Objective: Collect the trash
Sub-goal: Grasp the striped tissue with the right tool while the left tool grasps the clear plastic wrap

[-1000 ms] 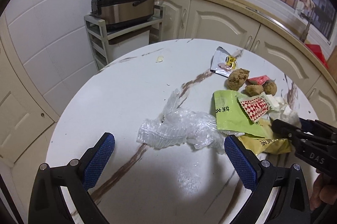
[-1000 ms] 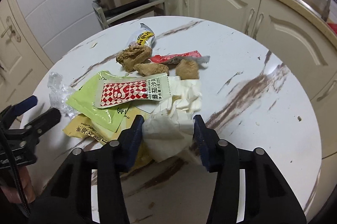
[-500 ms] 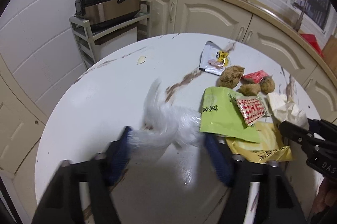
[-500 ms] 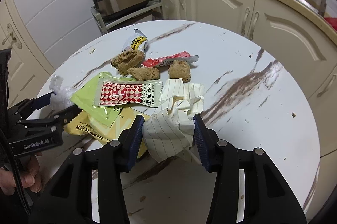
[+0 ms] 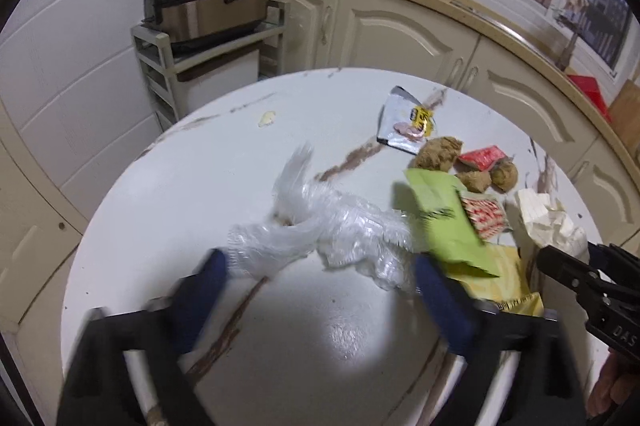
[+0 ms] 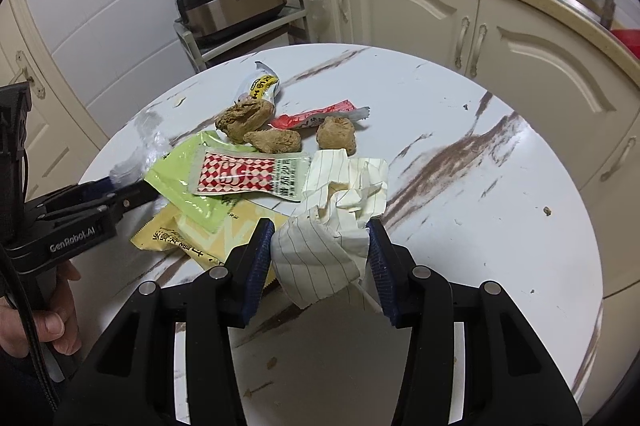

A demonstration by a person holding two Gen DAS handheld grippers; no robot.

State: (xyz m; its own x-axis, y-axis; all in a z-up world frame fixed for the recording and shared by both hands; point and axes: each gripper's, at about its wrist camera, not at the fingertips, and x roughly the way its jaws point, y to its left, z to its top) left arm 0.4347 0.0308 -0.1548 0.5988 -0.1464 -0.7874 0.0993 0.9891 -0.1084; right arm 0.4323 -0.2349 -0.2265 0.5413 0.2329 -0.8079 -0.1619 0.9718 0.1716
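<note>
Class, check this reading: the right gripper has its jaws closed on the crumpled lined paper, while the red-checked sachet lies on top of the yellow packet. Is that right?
Not quite. The red-checked sachet lies on top of the green packet, not the yellow packet, which sits lower in the pile. The right wrist view shows this. The rest stands: the right gripper has its jaws closed on the crumpled lined paper.
</note>
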